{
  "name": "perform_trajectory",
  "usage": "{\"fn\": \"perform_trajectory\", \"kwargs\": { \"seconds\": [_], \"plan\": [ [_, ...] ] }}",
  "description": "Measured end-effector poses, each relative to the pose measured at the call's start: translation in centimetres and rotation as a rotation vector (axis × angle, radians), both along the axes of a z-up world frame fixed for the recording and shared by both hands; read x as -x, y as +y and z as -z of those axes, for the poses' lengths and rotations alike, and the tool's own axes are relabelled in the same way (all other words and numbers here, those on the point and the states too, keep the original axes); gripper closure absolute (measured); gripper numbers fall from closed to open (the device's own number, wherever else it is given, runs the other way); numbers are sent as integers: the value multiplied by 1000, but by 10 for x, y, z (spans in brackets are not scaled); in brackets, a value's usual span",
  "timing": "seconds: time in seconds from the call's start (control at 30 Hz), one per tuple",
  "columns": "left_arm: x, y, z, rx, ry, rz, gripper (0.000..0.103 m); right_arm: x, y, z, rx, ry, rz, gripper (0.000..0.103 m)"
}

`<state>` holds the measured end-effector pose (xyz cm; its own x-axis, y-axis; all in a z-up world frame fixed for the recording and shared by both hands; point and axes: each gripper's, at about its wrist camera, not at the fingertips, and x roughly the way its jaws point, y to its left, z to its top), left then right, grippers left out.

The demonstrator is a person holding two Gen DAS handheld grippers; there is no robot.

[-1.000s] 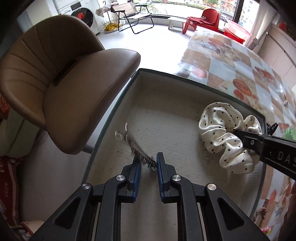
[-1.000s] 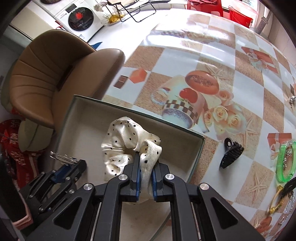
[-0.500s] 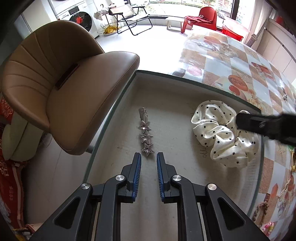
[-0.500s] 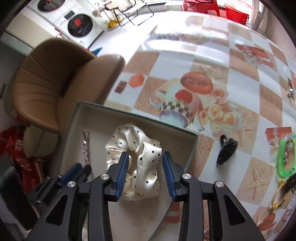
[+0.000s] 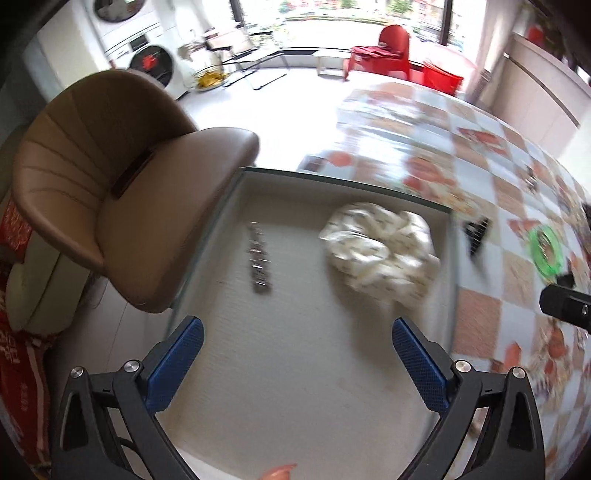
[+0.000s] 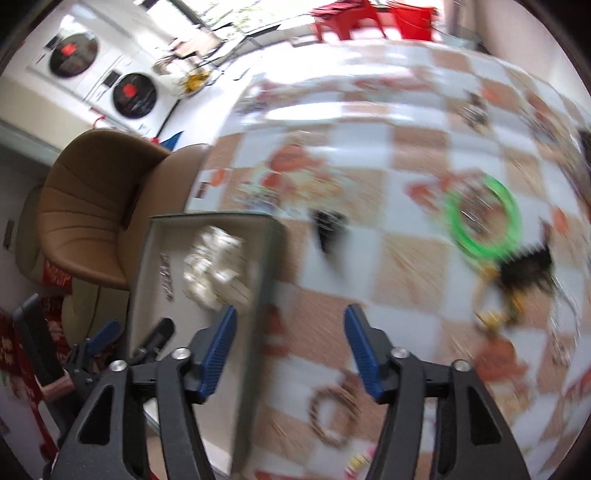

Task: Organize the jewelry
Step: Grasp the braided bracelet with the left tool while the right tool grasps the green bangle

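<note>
Both tongs empty, spreading over the tray

My left tongs [image 5: 295, 354] were opening wide, my right tongs [image 6: 290, 349] opening too, gripping nothing; in the tray [image 5: 332, 387] the silver clip [image 5: 258, 258] lay at eleven o'clock, the scrunchie [image 5: 380, 254] at one.

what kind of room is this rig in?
Probably a home dining or living area. Stacked washing machines stand by the far wall, a padded brown chair sits at a table with a printed checked cover, and balcony windows lie beyond.
</note>
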<state>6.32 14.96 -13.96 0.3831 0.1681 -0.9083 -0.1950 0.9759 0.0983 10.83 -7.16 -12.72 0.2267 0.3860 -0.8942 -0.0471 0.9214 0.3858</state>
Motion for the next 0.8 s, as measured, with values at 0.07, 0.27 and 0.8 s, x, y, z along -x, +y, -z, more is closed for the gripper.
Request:
{"fn": "perform_trajectory", "kwargs": {
  "seconds": [0.07,0.27,0.8],
  "plan": [
    [4,-19,-5,9,3,43,0,12,-24,3,8,15,45,25],
    [10,-80,-10,47,15,163,0,37,-89,4,48,33,157,14],
    [-43,-144,9,131,29,188,0,19,-171,13,127,32,240,13]
  ]
}}
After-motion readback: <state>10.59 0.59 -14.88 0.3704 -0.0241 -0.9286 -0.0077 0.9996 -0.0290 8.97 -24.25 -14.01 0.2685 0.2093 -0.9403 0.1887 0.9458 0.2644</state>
